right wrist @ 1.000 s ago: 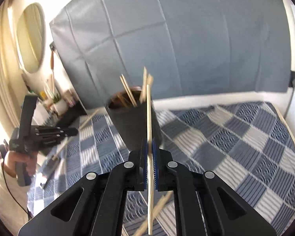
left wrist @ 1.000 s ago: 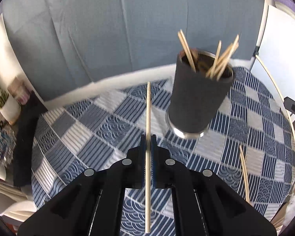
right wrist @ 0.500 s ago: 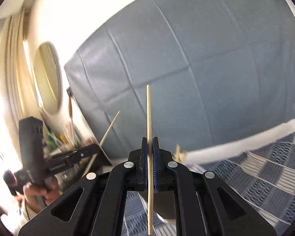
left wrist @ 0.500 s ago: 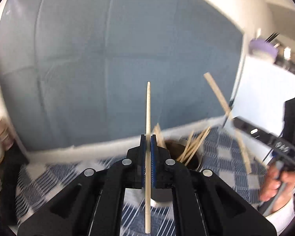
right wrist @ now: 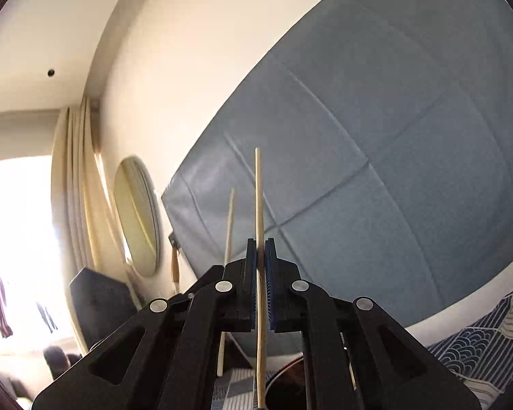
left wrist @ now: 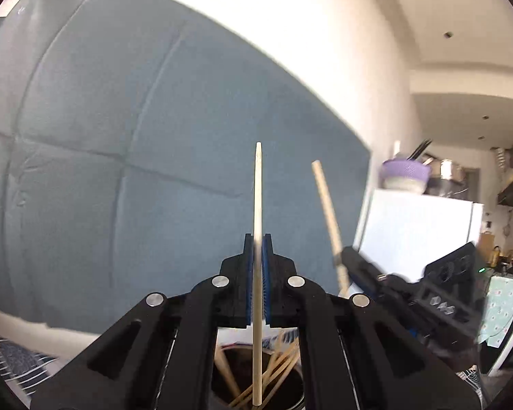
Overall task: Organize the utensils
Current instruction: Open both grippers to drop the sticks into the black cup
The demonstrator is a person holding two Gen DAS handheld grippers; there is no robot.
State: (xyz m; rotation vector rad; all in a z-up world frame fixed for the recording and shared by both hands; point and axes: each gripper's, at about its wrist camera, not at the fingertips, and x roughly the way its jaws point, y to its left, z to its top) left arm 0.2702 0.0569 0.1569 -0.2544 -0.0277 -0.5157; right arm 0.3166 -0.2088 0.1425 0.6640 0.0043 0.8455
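Several chopsticks already stand in the dark cup (left wrist: 256,379), so the sorting looks well along; two more remain to drop in, and any left on the table is out of view. In the left wrist view, the left gripper (left wrist: 257,266) is clamped on a chopstick (left wrist: 257,205), held upright with its lower end over the near cup mouth. To its right, the right gripper (right wrist: 260,273) is likewise pinched shut on a second chopstick (right wrist: 258,198), its lower tip just above the cup rim. Both sticks seem ready for release.
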